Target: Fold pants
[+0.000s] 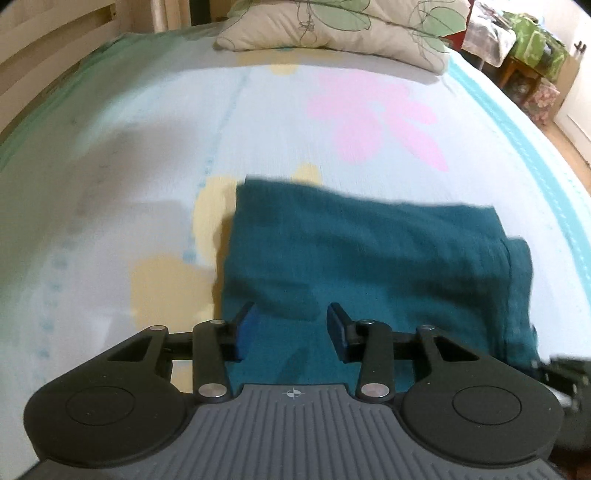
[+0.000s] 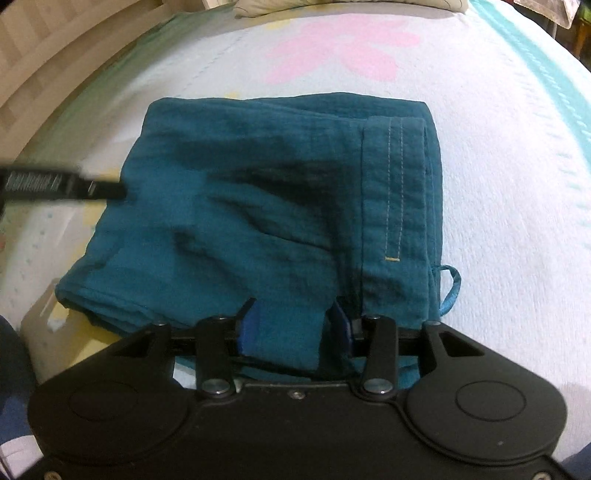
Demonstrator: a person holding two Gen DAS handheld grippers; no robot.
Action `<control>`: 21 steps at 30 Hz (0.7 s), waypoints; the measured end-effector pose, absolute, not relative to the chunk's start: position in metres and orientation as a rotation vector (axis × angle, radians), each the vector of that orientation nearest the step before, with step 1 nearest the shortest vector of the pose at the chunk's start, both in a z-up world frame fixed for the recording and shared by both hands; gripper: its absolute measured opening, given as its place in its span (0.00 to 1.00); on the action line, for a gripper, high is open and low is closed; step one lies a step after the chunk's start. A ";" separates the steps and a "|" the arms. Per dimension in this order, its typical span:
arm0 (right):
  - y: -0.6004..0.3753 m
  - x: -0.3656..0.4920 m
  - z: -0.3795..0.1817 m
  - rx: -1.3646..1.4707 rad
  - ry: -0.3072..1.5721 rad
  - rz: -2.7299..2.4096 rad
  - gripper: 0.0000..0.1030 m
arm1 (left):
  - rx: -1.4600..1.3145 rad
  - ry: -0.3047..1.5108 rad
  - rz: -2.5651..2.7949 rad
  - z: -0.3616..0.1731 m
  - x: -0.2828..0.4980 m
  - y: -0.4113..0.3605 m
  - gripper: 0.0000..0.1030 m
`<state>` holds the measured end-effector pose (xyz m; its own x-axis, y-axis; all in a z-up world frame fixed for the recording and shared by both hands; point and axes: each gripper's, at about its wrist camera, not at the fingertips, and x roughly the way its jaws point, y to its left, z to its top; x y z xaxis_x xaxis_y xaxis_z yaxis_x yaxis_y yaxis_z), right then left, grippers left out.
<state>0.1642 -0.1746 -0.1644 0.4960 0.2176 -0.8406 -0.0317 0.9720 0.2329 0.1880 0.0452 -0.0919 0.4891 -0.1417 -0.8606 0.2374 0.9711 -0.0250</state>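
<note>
Teal crinkled cotton, folded into a compact rectangle: pants (image 1: 369,258) lying on the bed (image 1: 147,166) with its pale sheet of pink and yellow flowers, near edge of the bundle right under the left tongs (image 1: 291,328). Blue pads set wide, nothing between them, hovering just above the near left part of the cloth. Picture blurred, so contact with the fabric hard to judge. Pillow (image 1: 332,26) at the far end of the bed, well apart from the bundle

From the right wrist: same pants (image 2: 258,184) seen sharper, several layers stacked, stitched waistband or hem panel along the right side, small hanging loop (image 2: 450,291) sticking out at the near right corner. Right tongs (image 2: 291,325) also spread, yet with a near flap of the cloth rising between the pads; not clamped, by the look of the gap. Left gripper's finger visible as a dark blurred bar at the left edge of the bundle

Probably light, soft and limp, apt to sag and slide apart layer by layer. Best taken at the near folded edge or the stiffer stitched band, pinching all layers together
</note>
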 end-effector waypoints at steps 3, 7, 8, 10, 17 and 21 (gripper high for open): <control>-0.175 0.163 -0.164 0.190 1.037 0.157 0.50 | 0.103 1.027 -0.216 -0.095 0.213 0.038 0.39; -0.172 0.167 -0.164 0.188 1.031 0.166 0.52 | 0.089 1.078 -0.179 -0.113 0.247 0.031 0.39; -0.171 0.168 -0.164 0.187 1.029 0.167 0.52 | 0.092 1.094 -0.172 -0.118 0.253 0.029 0.39; -0.171 0.169 -0.165 0.184 1.027 0.169 0.53 | 0.105 1.109 -0.163 -0.128 0.261 0.026 0.40; -0.167 0.168 -0.159 0.179 0.990 0.165 0.57 | 0.123 1.089 -0.171 -0.121 0.269 0.026 0.42; -0.178 0.161 -0.146 0.237 0.882 0.129 0.58 | 0.082 1.051 -0.178 -0.103 0.261 0.037 0.41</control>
